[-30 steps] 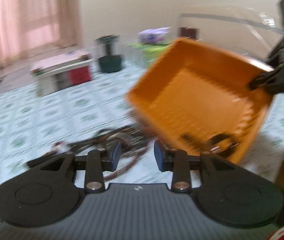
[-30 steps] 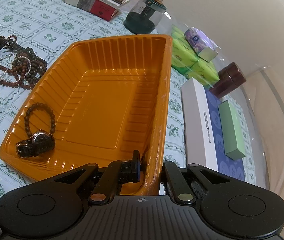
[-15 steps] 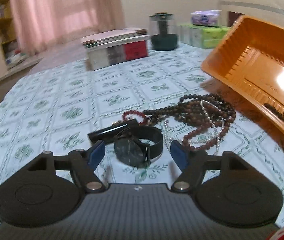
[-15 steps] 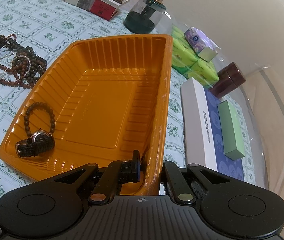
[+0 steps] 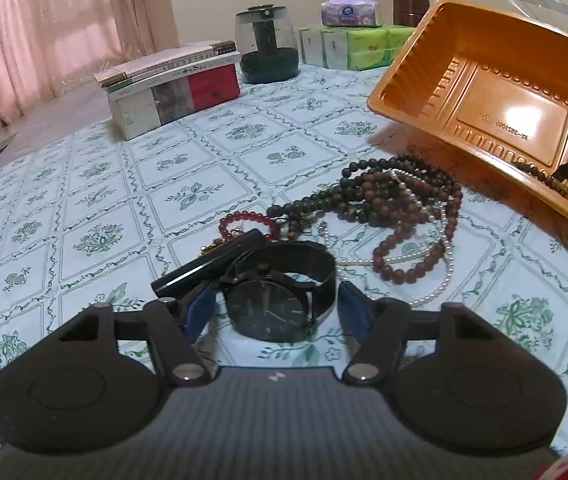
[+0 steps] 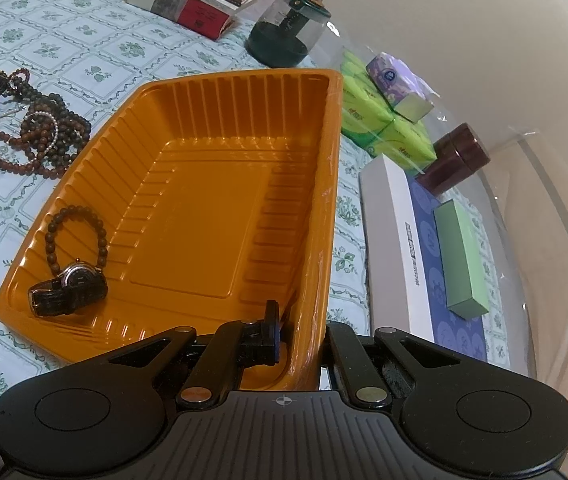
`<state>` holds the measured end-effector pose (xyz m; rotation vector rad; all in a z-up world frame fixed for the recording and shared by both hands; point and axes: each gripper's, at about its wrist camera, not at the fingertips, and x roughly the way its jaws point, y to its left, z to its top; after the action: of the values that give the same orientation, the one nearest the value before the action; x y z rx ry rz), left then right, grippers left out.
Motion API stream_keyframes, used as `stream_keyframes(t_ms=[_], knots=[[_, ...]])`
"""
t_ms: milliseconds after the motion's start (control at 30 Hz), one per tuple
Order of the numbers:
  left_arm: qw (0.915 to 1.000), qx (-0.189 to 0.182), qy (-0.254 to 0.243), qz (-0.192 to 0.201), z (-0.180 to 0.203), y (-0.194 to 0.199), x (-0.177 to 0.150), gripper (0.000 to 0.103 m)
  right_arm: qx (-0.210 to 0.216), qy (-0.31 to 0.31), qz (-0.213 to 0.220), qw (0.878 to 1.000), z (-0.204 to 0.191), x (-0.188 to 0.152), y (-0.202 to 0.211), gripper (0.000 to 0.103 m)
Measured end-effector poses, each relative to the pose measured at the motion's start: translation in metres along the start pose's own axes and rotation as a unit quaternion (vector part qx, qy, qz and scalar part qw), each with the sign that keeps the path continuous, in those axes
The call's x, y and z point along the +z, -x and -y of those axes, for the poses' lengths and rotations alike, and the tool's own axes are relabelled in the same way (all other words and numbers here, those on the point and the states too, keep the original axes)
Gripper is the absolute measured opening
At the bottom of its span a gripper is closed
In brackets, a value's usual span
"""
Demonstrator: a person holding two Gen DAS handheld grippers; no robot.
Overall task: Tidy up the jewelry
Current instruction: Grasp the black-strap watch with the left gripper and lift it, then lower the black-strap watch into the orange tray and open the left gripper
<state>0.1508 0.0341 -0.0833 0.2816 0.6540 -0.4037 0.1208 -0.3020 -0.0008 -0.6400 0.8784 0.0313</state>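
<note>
Low in the frame, the left tool closes around a black watch lying on the bench, pads seemingly not touching. The right tool pinches the tilted orange tray by its rim.

Home: curtains, floral tablecloth

On the tabletop covered by a green-patterned cloth, a black mesh-band wristwatch lies between the closing jaws of the left gripper, untouched. A black cylinder lies just left of it, a red bead bracelet behind. Right of those lies a heap of brown bead strands, then the tilted orange plastic tray, its near rim clamped by the right gripper. In the tray's low corner rest a dark bead bracelet and a steel-cased watch. Stacked books stand far behind.
</note>
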Motion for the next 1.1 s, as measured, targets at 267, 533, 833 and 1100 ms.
stream_keyframes(t_ms=[267,533,833,1100], knots=[[0.9999,-0.005,0.001,-0.013,-0.003,0.001,0.001,0.043,0.0,0.0,0.0,1.0,0.0,0.0,0.0,0.005],[0.9991,0.029,0.016,-0.026,0.015,0.019,0.003,0.042,0.0,-0.001,0.001,1.0,0.0,0.0,0.0,0.005],[0.9991,0.009,0.039,-0.014,0.046,0.034,0.019,0.042,0.001,-0.001,0.004,1.0,0.001,-0.001,0.001,0.005],[0.9975,-0.061,0.026,0.025,0.096,0.035,0.057,0.042,0.001,-0.002,0.005,1.0,0.001,-0.001,0.002,0.005]])
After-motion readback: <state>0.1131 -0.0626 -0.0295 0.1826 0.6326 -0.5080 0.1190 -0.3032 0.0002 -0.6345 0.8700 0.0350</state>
